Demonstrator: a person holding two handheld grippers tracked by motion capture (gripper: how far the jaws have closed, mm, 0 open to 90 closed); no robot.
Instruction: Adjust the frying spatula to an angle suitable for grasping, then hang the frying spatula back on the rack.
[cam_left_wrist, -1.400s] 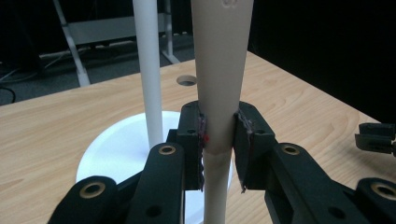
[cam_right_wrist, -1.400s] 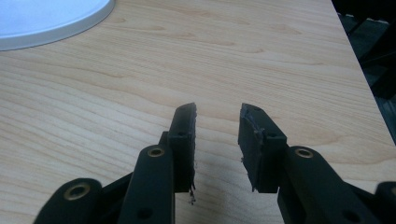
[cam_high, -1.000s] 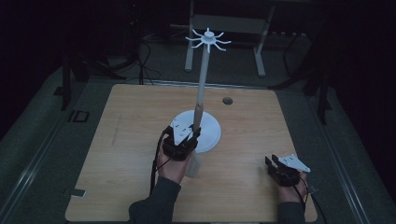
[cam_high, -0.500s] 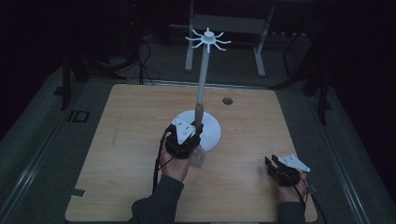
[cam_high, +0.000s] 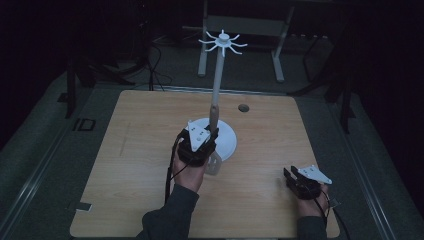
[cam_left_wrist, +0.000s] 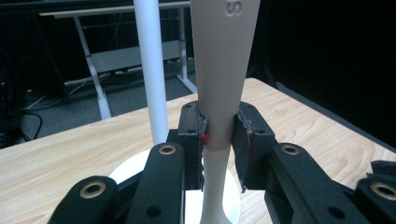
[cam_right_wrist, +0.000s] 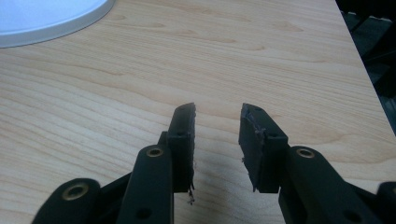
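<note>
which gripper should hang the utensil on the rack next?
Left, probably. The left gripper is already clamped on the utensil handle, beside the rack pole. The right gripper rests open and empty, farther off.

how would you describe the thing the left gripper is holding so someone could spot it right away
Find the wooden table and the white round base near its middle, from which a thin white pole rises to a ring of hooks. Right beside that pole, the left gripper clamps a beige utensil handle. Unlike the straight, even pole, it is wider, tapers toward the jaws and bears a raised letter S.
</note>
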